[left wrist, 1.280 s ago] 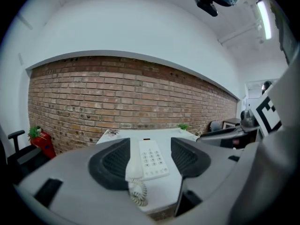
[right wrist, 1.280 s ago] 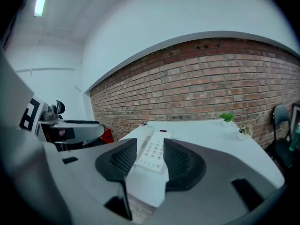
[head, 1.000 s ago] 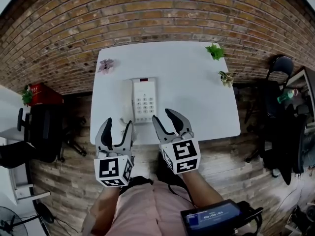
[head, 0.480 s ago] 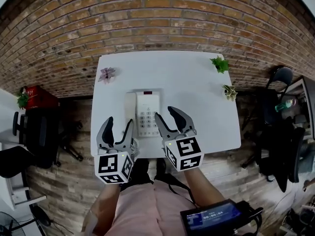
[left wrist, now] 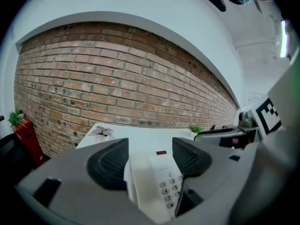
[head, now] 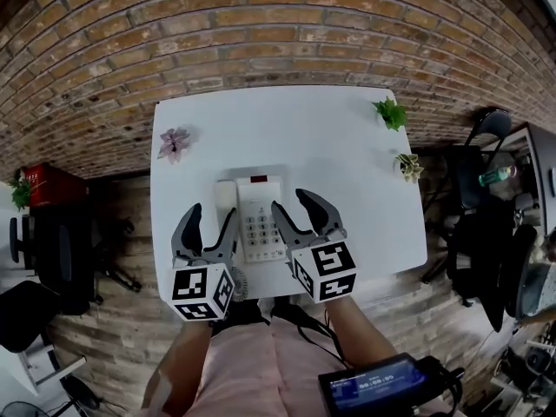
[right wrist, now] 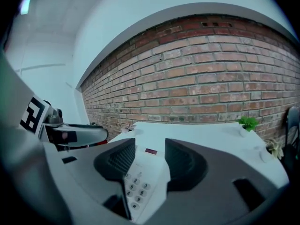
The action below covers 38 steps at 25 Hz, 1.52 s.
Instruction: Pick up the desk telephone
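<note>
A white desk telephone lies on the white table, with its handset on its left side and the keypad facing up. My left gripper is open at the phone's near left corner. In the left gripper view the phone shows between the left gripper's pads, untouched. My right gripper is at the phone's near right edge with its jaws opening. The phone lies between and below the right gripper's pads, which do not press on it.
A pink-flowered plant stands at the table's far left. Two small green plants stand at the far right. A brick wall runs behind the table. Black chairs stand at either side.
Both grippers have moved forward over the table's near edge and now flank the phone's near end. The right jaws have spread a little.
</note>
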Motion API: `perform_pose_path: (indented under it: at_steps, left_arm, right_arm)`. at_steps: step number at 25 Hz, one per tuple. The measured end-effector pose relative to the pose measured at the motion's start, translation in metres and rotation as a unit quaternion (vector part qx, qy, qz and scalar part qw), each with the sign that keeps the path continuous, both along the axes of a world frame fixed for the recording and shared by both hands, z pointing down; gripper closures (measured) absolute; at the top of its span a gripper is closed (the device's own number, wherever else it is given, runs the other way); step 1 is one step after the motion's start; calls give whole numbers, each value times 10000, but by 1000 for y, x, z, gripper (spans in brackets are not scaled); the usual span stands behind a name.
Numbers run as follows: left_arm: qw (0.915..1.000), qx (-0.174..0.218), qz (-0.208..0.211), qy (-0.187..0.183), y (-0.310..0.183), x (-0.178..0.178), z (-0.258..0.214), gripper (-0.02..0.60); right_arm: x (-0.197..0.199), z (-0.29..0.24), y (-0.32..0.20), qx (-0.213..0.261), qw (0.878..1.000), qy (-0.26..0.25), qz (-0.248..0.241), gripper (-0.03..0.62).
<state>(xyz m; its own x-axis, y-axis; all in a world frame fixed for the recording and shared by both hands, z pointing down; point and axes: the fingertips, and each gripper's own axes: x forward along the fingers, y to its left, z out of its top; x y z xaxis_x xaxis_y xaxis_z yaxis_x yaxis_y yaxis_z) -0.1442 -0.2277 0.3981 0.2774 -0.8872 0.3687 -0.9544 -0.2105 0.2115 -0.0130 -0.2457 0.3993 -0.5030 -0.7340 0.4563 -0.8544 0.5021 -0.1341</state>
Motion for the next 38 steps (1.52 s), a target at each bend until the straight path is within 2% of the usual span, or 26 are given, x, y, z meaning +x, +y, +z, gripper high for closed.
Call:
perform_pose_path:
  at_steps: [4,8,15,23,26,29,36,38]
  left_arm:
    - [9995,-266,156,17,-13,5,23,275]
    - [9977,-585,339,34,-23,10,53,233]
    - [9886,-1349,487,463,-28,13,97,207]
    - [9782,-1726,689,926,-37,17,117,178]
    - [9679,-2006,741,1321,-36,21,124,178]
    - [9572,-2285,849,1562,-34,28,130,178]
    - [9346,-2676,850,2182,-35,30,139,173]
    - [9315,-2728,904,2230,-35,32,139,170]
  right_arm:
    - [-2,24,-10,-301,9995,-42,-19,365]
    - [-8,50,-14,-625,9978,-164,-123,321]
    - [-11,96,-18,-1276,9912,-340,-66,290]
    - [-20,119,-27,-1589,9865,-375,-150,273]
    - [-21,122,-29,-1695,9840,-503,-219,264]
    - [-23,125,-29,-1865,9794,-720,-288,263]
    - [-27,132,-32,-2241,9663,-1154,-527,259]
    - [-27,133,-33,-2321,9617,-1322,-615,256]
